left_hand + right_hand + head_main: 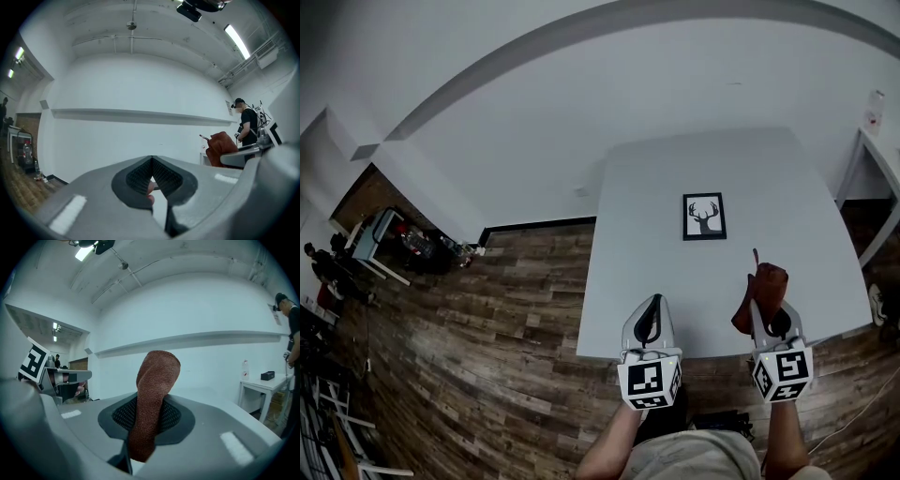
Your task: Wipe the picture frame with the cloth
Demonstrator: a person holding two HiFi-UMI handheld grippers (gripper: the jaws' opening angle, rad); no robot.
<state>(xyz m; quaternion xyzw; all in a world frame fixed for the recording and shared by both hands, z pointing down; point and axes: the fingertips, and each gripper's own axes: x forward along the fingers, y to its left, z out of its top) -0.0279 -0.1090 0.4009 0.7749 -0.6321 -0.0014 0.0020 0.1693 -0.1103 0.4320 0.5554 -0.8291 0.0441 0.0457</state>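
While my right gripper (769,323) pinches the rust-brown knitted cloth (766,281) between its closed jaws, my left gripper (652,314) is closed on nothing. The deer picture frame (704,217) lies flat on the white table (769,178), well ahead of both grippers. Only 1 narrow fold is clamped, so I judge wiping pressure could tug it free, or skid the unbraced frame.

Deer picture frame (704,217) flat; rust cloth (766,286) pinched upright.
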